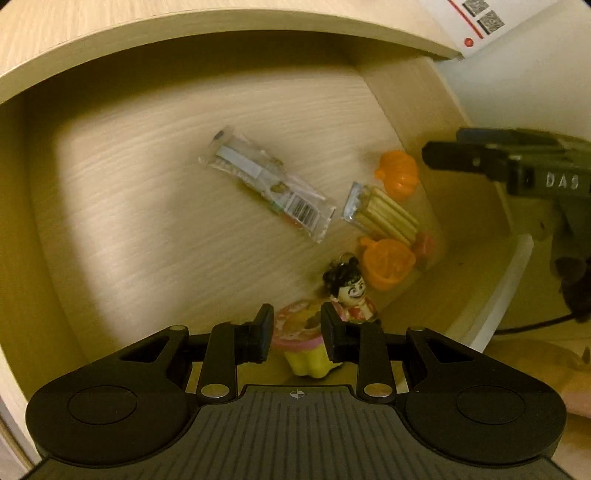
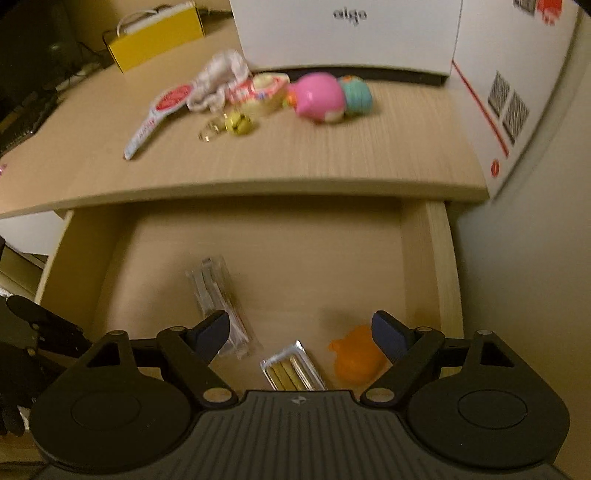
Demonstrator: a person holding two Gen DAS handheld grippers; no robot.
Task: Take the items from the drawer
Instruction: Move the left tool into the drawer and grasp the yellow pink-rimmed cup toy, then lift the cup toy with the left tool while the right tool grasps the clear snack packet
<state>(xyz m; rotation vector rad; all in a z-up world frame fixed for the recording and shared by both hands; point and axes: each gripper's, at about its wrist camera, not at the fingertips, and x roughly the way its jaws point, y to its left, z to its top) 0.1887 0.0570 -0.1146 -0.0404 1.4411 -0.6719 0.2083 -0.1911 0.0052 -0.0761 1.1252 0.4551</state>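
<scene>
The desk top (image 2: 258, 166) above the open drawer (image 1: 147, 184) carries a big white box (image 2: 347, 33) at the back, a yellow box (image 2: 155, 37) to its left, and in front of them a blurred cluster: a pink ball toy (image 2: 319, 96) touching a teal ball (image 2: 356, 94), a crumpled white cloth (image 2: 221, 79), a round candy tin (image 2: 264, 90), a red-and-white paddle-shaped packet (image 2: 159, 118) and a small yellow-green trinket (image 2: 240, 123). Inside the drawer, a clear wrapped packet with a barcode (image 1: 266, 184) lies diagonally on the floor, well apart from the walls; to its right a pack of pale yellow sticks (image 1: 384, 214) lies between two orange plastic pumpkin cups (image 1: 397, 173) (image 1: 386, 264), close to the right wall. A small doll figure with dark hair (image 1: 349, 293) stands just beside the left gripper (image 1: 297, 328), whose jaws are clamped on the pink-rimmed yellow cupcake toy (image 1: 306, 350) (the doll crowds the right pad). The right gripper (image 2: 301, 330) hovers over the drawer's right side with its jaws spread wide, the stick pack and one orange cup lying below and between its fingers (image 2: 212, 328), untouched.
</scene>
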